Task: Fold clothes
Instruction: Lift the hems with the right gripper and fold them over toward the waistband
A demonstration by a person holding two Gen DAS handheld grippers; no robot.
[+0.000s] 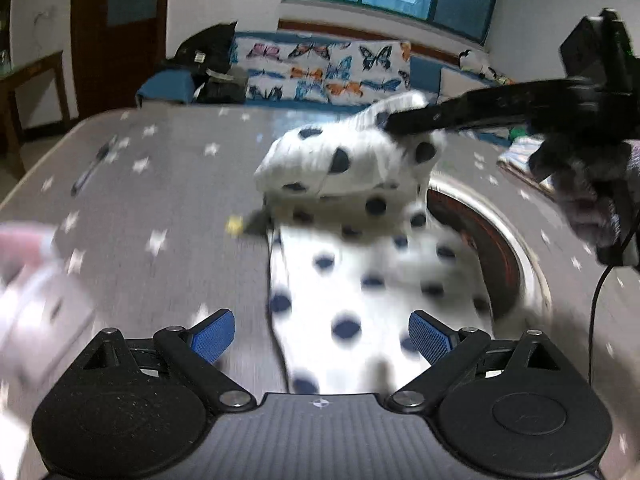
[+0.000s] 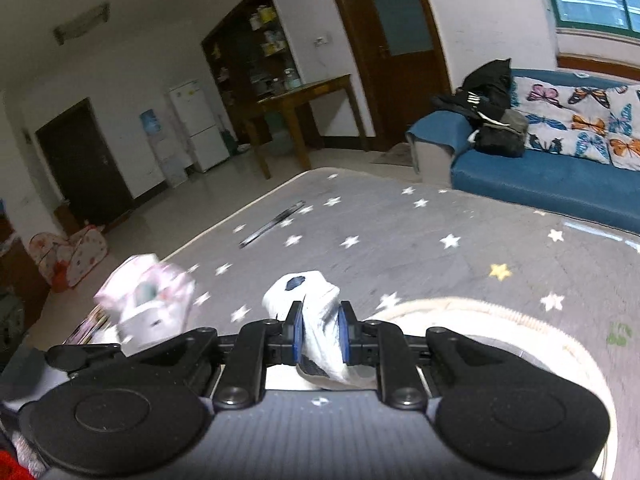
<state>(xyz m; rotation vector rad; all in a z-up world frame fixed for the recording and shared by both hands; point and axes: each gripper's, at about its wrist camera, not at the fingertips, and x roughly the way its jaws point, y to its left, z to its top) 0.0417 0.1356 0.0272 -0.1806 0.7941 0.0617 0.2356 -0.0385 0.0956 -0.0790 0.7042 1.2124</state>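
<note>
We judge the fold about half done: our right gripper [image 2: 319,338], jaws pinching one end of the spotted sock [image 1: 352,280], lifts it mid-frame over the part lying on the starred surface [image 1: 160,168], while our left gripper [image 1: 320,334] waits spread.

Home living room: butterfly-cushioned sofa [image 2: 552,176], fridge [image 2: 196,124].

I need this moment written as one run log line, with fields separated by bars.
step: folding | right hand-held gripper: shut on spotted sock, end lifted | left hand-held gripper: open, over sock | surface: star-print table
</note>
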